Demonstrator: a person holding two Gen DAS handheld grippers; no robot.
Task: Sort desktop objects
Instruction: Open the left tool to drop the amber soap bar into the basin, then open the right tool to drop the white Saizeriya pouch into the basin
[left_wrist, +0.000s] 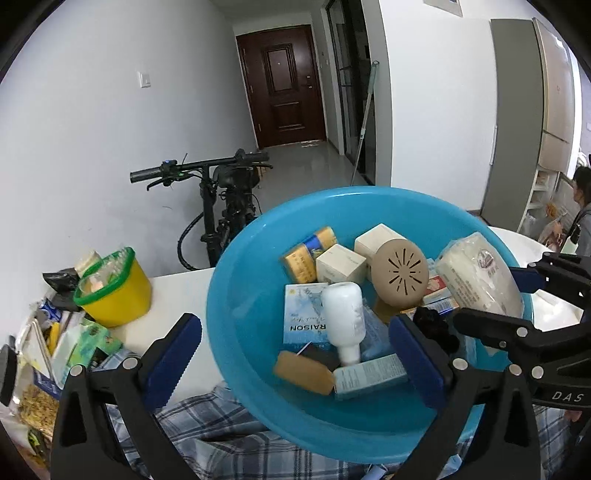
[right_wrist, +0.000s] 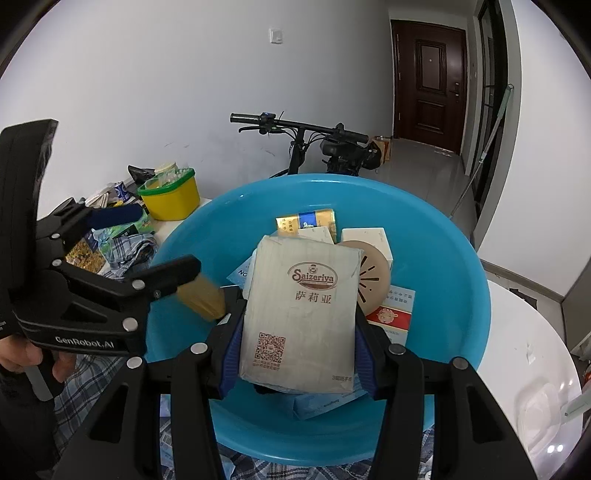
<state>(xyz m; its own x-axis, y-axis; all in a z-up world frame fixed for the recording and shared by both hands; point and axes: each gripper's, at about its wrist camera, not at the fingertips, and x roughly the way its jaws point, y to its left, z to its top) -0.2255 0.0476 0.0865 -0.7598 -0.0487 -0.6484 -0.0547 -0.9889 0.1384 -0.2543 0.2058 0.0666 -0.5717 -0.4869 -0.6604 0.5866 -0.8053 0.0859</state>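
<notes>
1. R tool (right_wrist: 299, 365): pads clamped on Saizeriya napkin pack (right_wrist: 301, 314), held over blue basin (right_wrist: 461, 295).
2. L tool (left_wrist: 295, 362): jaws wide apart, empty, straddling basin's near-left rim.
3. Basin on worktop (left_wrist: 177, 295); yellow tub (left_wrist: 118, 291) far left.

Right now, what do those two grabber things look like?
Both are black plastic with silver rivets and blue ridged pads inside the jaws. The left gripper has "GenRobot.AI" in white on its side. The right gripper shows white letters "DAS".
</notes>
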